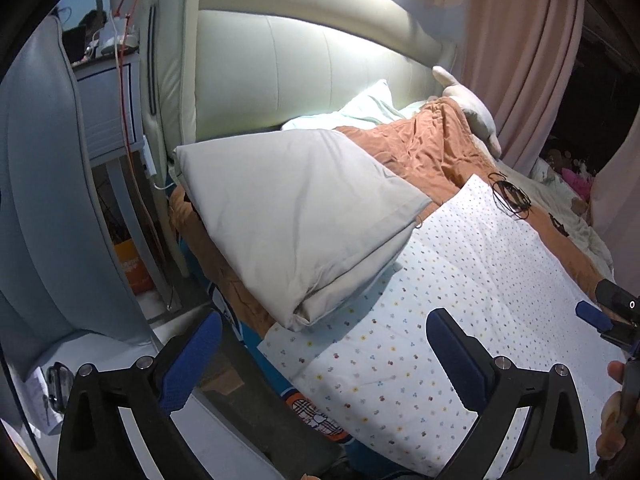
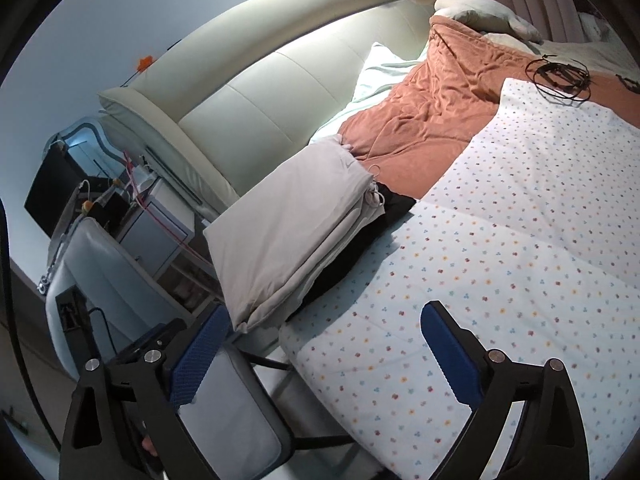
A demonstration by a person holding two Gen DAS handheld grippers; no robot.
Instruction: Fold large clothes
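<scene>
Left-wrist and right-wrist views of a bed [image 1: 560, 216] with a padded headboard [image 1: 304, 76]. A folded grey garment [image 1: 296, 216], seen also from the right wrist [image 2: 296, 224], lies on the near-left part of the bed, partly on the dotted sheet [image 1: 460, 280] and partly on the orange cover [image 1: 436, 148]. It forms a flat, thick, roughly rectangular stack; its long axis runs from the bed's near edge, where one corner [image 1: 296, 320] points toward the camera, obliquely back toward the headboard. In the right-wrist view a dark garment [image 2: 360, 240] lies beneath it, showing along its right edge, and a drawstring [image 2: 374, 196] shows at its far end. The left hand-held gripper [image 1: 324, 344] stands wide apart and empty, above the bed's near edge just in front of the garment's corner, not touching it. The right hand-held gripper [image 2: 324, 344] is likewise spread wide and holds nothing, above the near edge of the dotted sheet; its tip [image 1: 592, 314] shows at the right margin of the left-wrist view. A black cable coil [image 2: 560, 76] rests farther back, where sheet and cover meet. A nightstand [image 1: 108, 108] stands left of the bed, and a chair [image 2: 224, 392] stands near the bed's edge.
</scene>
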